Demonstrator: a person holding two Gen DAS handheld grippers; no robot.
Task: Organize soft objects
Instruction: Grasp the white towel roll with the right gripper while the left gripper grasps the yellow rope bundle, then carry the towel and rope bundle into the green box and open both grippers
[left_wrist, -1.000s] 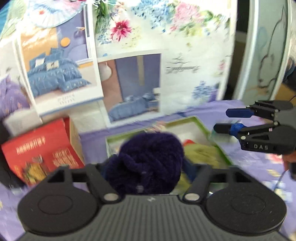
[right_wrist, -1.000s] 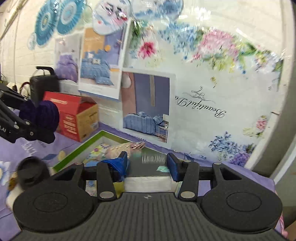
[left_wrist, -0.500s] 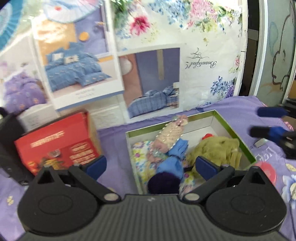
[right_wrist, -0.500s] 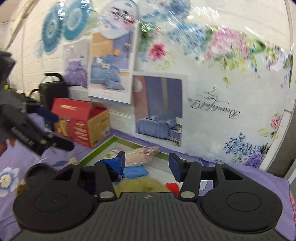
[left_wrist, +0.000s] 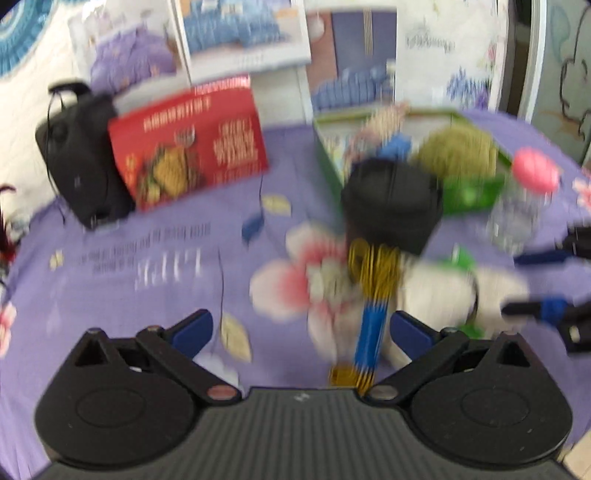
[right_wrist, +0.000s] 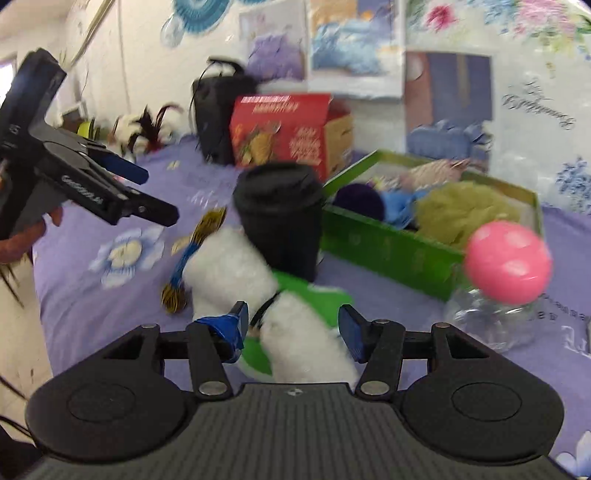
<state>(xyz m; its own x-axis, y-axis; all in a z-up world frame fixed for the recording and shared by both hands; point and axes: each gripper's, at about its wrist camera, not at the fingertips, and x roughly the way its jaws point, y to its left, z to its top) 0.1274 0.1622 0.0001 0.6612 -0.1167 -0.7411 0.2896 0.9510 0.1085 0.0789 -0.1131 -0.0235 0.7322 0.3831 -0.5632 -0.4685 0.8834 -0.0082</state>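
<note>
From where I stand the sorting looks well under way: the green box (right_wrist: 388, 240) already holds four soft things that I can count, a dark purple pompom (right_wrist: 356, 203), a blue cloth (right_wrist: 400, 205), an olive fuzzy bundle (right_wrist: 461, 210) and a pale beaded piece (right_wrist: 436, 170) at its far side. Still out on the purple sheet, in front of the box, are two soft things: one white plush toy (right_wrist: 236, 269) with a green part, and just left of it one blue-and-gold tassel (left_wrist: 371, 317). One black cup (right_wrist: 280, 214) stands touching the box's near wall, and one clear bottle with a pink cap (right_wrist: 508, 266) stands at the box's near right corner; one red carton (right_wrist: 284, 133) sits behind the box to the left. The left gripper (left_wrist: 299, 328) is spread wide with nothing pinched, the tassel lying between its tips. The right gripper (right_wrist: 293, 325) is opening, its tips straddling the plush without pressing it.
</note>
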